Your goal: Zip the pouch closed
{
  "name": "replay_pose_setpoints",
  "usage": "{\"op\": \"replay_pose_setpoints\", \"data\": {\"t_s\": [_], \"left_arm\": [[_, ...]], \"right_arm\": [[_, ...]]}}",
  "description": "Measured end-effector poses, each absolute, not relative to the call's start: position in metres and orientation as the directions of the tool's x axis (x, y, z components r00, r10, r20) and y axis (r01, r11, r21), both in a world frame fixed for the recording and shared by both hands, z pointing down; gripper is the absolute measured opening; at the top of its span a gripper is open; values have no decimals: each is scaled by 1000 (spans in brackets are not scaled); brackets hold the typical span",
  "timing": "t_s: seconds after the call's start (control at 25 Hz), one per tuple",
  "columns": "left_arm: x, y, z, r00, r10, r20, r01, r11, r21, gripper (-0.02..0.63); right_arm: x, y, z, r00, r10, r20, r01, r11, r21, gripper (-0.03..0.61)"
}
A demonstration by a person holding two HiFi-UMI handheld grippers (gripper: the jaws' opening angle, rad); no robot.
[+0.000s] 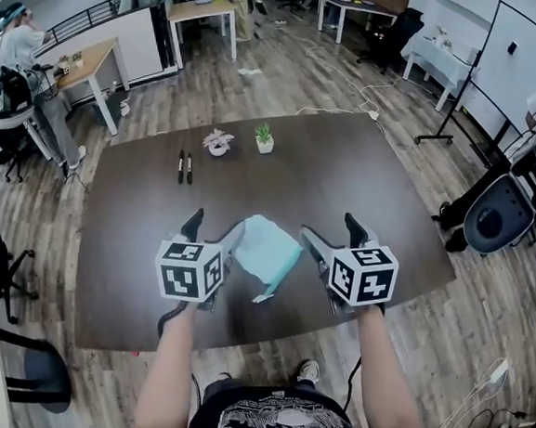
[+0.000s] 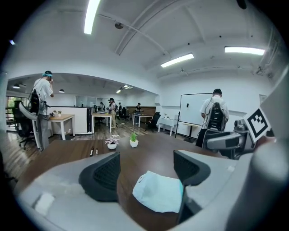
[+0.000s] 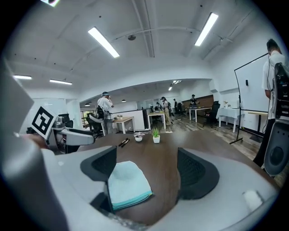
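Note:
A light teal pouch [image 1: 267, 250] lies flat on the dark brown table [image 1: 339, 174], near its front edge. It sits between my two grippers. My left gripper [image 1: 215, 230] stands open just left of the pouch, its right finger close to the pouch's edge. My right gripper [image 1: 333, 232] stands open just right of it. In the left gripper view the pouch [image 2: 158, 191] lies low beside the right jaw of the open gripper [image 2: 146, 173]. In the right gripper view the pouch [image 3: 128, 185] lies by the left jaw of the open gripper [image 3: 149, 173]. Neither gripper holds anything.
Two dark pens [image 1: 184, 166] and two small potted plants [image 1: 217, 142] [image 1: 263, 137] stand at the table's far side. Office chairs [image 1: 496, 212] flank the table. A person [image 1: 26, 62] stands by a desk at the far left.

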State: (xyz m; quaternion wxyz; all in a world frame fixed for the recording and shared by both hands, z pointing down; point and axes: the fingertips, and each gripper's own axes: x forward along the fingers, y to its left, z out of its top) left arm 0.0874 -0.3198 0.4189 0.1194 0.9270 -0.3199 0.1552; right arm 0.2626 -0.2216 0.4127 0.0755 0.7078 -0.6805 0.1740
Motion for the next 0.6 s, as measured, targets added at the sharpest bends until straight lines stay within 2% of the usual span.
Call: {"op": "replay_pose_setpoints", "data": {"t_s": [0.36,0.6], "left_arm": [[72,-300,417,650,-661,376,-737,-669,98,376],[68,-288,421,623,-684,380,-767,-628,128,376]], "right_arm": [[264,-232,410,-150,-929,339,-984,107,-143,410],[259,-236,417,-236,-904,356,-970,199,-140,410]]}}
